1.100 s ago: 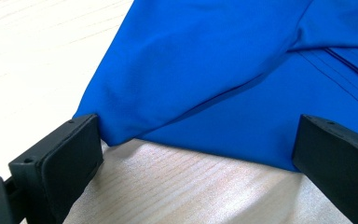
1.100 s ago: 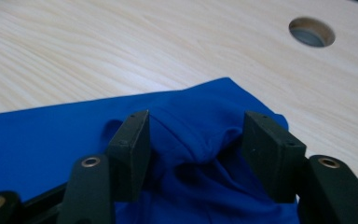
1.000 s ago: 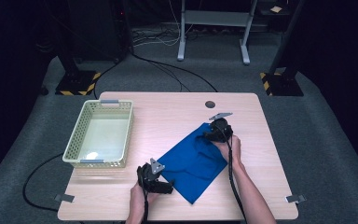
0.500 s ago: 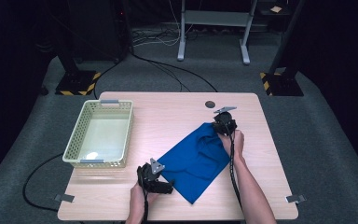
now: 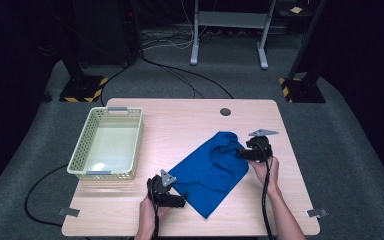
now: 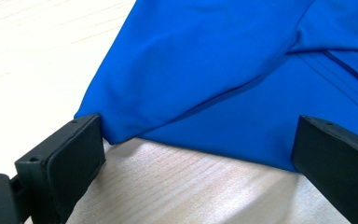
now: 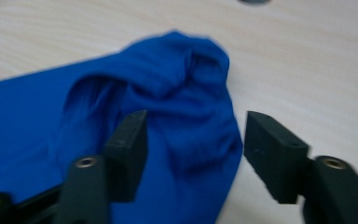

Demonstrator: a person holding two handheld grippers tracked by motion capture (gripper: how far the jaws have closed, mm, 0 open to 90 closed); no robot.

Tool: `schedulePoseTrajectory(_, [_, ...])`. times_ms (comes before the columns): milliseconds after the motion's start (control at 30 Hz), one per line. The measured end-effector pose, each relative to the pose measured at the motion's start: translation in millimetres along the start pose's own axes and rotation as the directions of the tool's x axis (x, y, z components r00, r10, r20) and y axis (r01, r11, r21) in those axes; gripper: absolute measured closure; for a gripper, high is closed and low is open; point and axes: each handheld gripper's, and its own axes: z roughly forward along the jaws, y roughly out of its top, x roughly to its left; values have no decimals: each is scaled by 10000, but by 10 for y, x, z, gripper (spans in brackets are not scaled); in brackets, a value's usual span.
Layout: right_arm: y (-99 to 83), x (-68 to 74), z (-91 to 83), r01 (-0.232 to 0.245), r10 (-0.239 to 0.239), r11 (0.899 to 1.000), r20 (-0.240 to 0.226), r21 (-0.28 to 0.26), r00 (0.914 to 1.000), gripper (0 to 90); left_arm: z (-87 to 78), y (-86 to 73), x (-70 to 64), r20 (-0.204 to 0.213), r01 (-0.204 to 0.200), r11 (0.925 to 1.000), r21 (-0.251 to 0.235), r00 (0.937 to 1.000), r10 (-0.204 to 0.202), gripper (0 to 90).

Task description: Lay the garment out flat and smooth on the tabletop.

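Two grippers work at one blue cloth [image 5: 210, 167] on the table [image 5: 180, 120]. The left gripper [image 5: 172, 198] sits at the near left edge of the cloth, held low by a hand [image 5: 147, 217]; in the left gripper view its jaws stand wide apart, one just touching a lifted fold of the cloth [image 6: 242, 70] at its corner, the other beside the flat edge, with bare wood between them. The right gripper [image 5: 244, 152] rests at the far right end of the cloth, where the fabric is bunched into a hump; in the right gripper view its jaws are also apart, one lying over the cloth [image 7: 168, 107] and the other past its edge over the wood, with the rumpled end between them, clamped on nothing. The cloth lies slantwise across the middle of the table, flat toward the near side and crumpled at the far right. A basket [image 5: 80, 160] stands well apart at the left of the table. A round hole [image 5: 225, 111] sits near the far edge.
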Motion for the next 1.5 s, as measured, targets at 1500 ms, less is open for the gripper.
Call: schedulePoseTrajectory(1500, [-718, 138, -44, 118, -132, 9996, 553, 255, 9984, 89, -21, 394, -732, 1305, -1889, 9795, -696, 9717, 1967, 151])
